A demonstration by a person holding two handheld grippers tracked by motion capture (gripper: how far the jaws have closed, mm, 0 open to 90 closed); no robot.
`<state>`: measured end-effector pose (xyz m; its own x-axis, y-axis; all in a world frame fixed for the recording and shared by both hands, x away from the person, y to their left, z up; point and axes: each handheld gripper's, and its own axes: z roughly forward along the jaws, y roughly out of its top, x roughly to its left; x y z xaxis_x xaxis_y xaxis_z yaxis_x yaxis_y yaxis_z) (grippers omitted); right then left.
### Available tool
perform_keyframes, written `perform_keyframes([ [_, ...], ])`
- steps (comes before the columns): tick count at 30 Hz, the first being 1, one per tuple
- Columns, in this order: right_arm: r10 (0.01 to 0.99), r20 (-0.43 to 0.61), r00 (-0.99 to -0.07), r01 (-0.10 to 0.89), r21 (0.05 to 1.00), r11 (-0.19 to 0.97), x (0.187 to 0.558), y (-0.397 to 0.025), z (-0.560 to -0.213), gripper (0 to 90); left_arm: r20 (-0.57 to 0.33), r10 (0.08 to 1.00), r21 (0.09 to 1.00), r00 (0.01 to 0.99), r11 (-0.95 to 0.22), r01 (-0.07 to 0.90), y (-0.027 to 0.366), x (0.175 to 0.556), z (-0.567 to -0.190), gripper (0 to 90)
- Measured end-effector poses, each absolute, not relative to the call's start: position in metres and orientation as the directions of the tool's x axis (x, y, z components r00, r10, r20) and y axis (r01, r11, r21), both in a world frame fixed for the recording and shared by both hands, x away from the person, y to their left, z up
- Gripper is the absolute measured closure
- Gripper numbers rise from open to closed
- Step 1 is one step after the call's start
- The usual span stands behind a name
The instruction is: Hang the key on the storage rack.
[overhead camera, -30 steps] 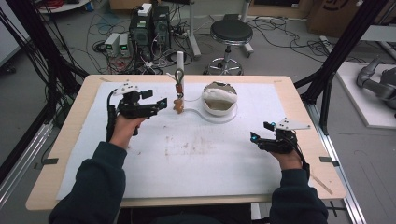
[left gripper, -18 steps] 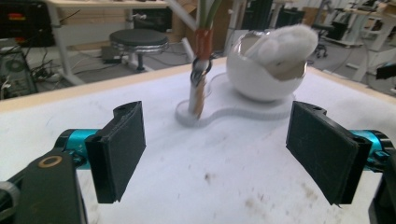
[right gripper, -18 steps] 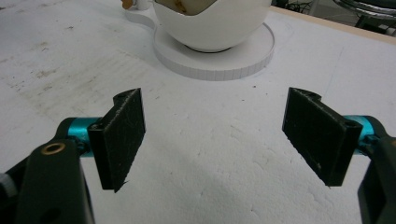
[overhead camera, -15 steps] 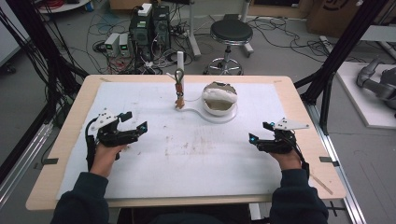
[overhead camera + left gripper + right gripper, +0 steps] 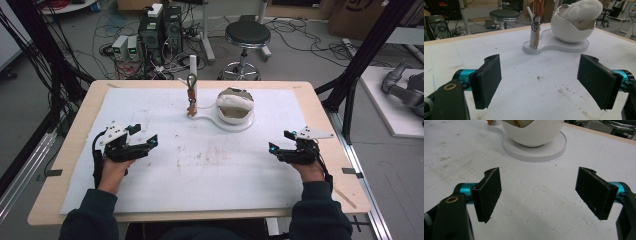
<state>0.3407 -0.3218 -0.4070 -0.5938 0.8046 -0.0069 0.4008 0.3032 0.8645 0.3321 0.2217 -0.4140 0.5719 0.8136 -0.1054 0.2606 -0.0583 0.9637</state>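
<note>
The white-covered surface (image 5: 210, 170) spans the frame. At upper centre, a white stand (image 5: 235, 122) holds a bowl (image 5: 235, 107) and a post hung with a keyring (image 5: 191, 95). Both tools, left (image 5: 150, 142) and right (image 5: 274, 149), rest low with jaws spread, empty, likely parked clear.

The table (image 5: 325, 115), pale wood with rounded corners, is carrying a white mat (image 5: 210, 170) that is covering nearly its whole top, leaving a wooden margin showing on every side. The mat is showing brownish scuffs and specks near its middle. A flat white base (image 5: 220, 123) is lying directly on the mat toward the far edge, around the centre line. A post (image 5: 193, 75) is standing upright on the base's narrow left end, and a bowl (image 5: 237, 106) is sitting on its round right end. Two dark tabs are sticking out at the table's side edges, near the front.
</note>
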Motion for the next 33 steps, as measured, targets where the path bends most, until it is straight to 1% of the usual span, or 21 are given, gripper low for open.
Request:
perform_keyframes([
  [14,0.802,-0.012,-0.597,0.395,0.866,0.307,0.337,-0.316,-0.404,21.3,-0.118,0.82,0.965,0.561,-0.038,0.26,0.23,0.326,-0.416,19.4],
  [33,0.802,-0.007,-0.598,0.401,0.864,0.306,0.338,-0.316,-0.405,21.3,-0.123,0.82,0.964,0.559,-0.035,0.263,0.233,0.329,-0.418,19.4],
])
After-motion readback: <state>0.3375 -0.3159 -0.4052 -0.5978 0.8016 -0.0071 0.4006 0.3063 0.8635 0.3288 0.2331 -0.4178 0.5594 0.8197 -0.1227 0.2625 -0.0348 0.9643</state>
